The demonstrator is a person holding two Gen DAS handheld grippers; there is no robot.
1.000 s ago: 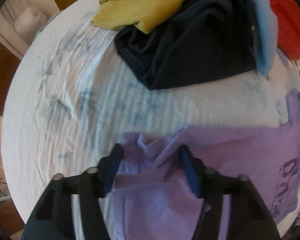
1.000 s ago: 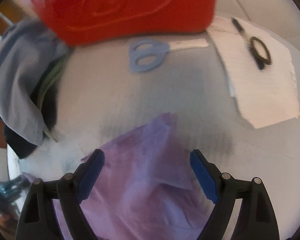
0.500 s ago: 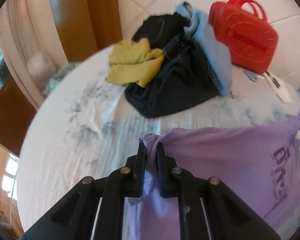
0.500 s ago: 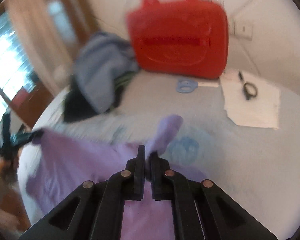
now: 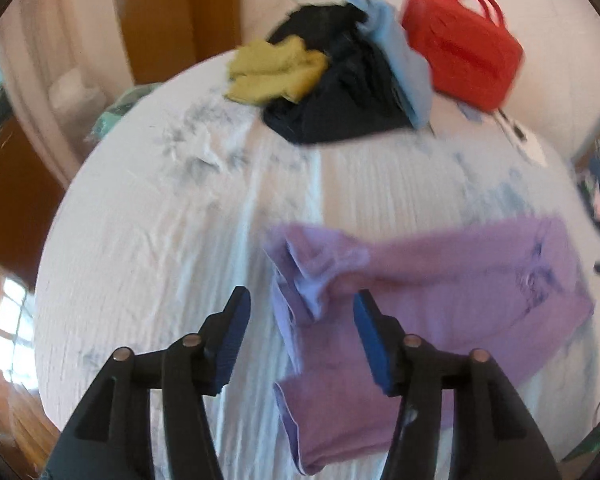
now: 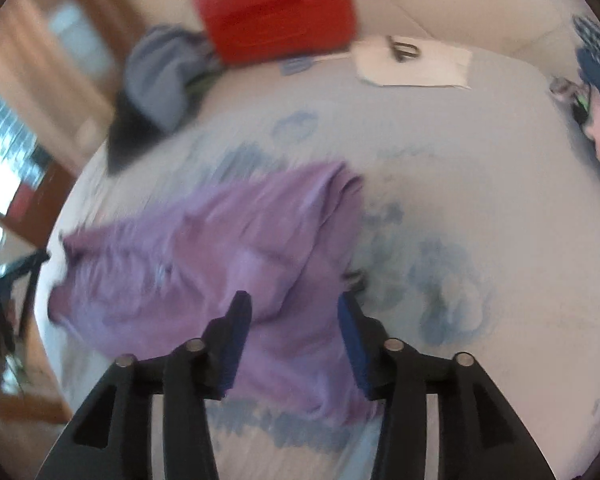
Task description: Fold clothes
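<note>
Released, crumpled purple shirt [image 5: 440, 312]

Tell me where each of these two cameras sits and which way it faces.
Left wrist: on the left hand-held gripper, angled down at the purple shirt on the bed; its opening blue-padded fingers show.
Right wrist: on the right hand-held gripper, angled down at the same shirt; its opening fingers show.
Shared: shirt, bed, red bag, clothes pile.

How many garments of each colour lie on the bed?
Purple: 1, the purple T-shirt
Yellow: 1, the yellow garment
Dark navy: 1, the dark garment pile
Light blue: 1, the light blue garment
Total: 4
</note>
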